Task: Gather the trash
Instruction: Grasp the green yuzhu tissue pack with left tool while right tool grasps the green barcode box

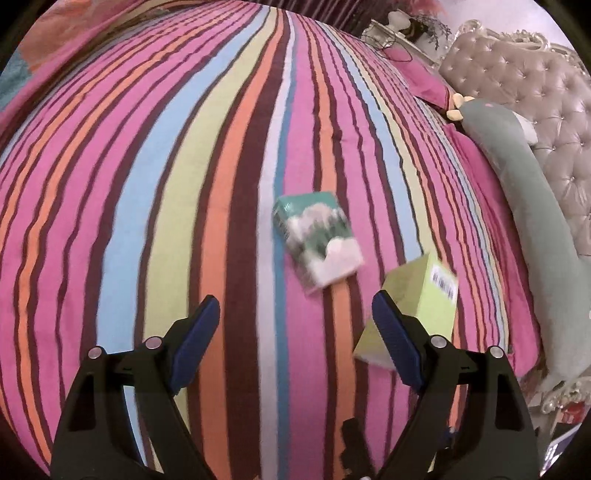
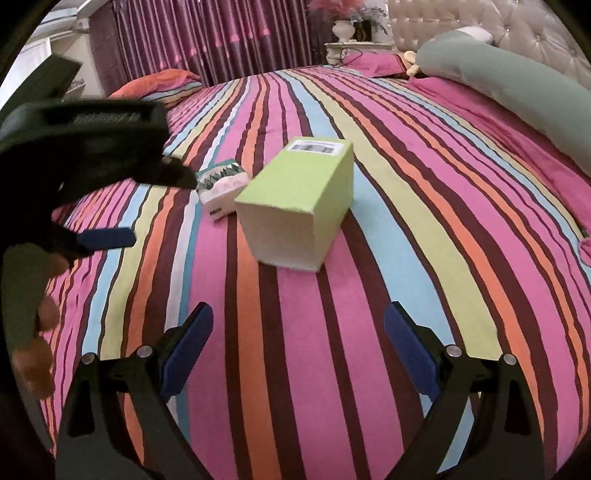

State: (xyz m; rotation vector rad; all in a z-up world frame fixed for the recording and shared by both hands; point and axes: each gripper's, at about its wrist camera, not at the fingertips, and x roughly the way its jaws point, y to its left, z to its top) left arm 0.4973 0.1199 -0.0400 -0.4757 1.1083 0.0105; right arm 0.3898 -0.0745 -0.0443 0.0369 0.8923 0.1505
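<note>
A lime-green carton (image 2: 299,199) with a barcode label lies on the striped bedspread (image 2: 424,229). Just left of it lies a small teal-and-white packet (image 2: 221,188). In the left wrist view the packet (image 1: 317,240) lies ahead of my open left gripper (image 1: 295,306), and the green carton (image 1: 417,306) sits just behind the right finger (image 1: 395,332), outside the jaws. My right gripper (image 2: 299,317) is open and empty, a short way before the carton. The left gripper (image 2: 107,236) also shows in the right wrist view, held by a hand, left of the packet.
A long grey-green bolster (image 2: 517,88) lies along the tufted headboard (image 1: 535,85). Pink pillows (image 2: 373,61) and an orange striped pillow (image 2: 159,83) rest at the bed's far side. A bedside table with a vase (image 2: 343,31) and purple curtains (image 2: 207,40) stand behind.
</note>
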